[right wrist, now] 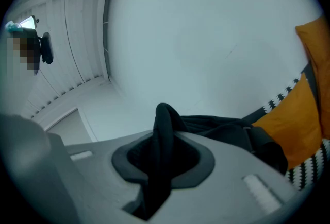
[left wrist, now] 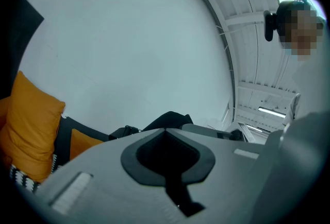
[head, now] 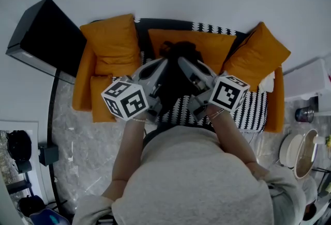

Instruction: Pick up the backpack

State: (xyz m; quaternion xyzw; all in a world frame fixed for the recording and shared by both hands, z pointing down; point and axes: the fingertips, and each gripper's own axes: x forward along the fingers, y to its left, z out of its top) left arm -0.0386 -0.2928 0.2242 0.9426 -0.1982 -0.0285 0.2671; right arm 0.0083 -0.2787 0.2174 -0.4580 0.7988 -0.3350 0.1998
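The backpack [head: 173, 71] is at the middle of the orange sofa [head: 275, 110], in front of the back cushion [head: 209, 45] and between both grippers. I cannot tell whether it has left the seat.

Right gripper [right wrist: 164, 164]: the jaws are nearly closed and pinch a black strap [right wrist: 164, 125] that loops up through their notch. I judge this to be the lifting hold, since a strap bears load without crushing the bag.

Left gripper [left wrist: 166, 158]: the jaws are drawn together and the notch is dark. I cannot confirm webbing inside.

Both grippers approach the bag's top from opposite sides, presumably so that it rises balanced.
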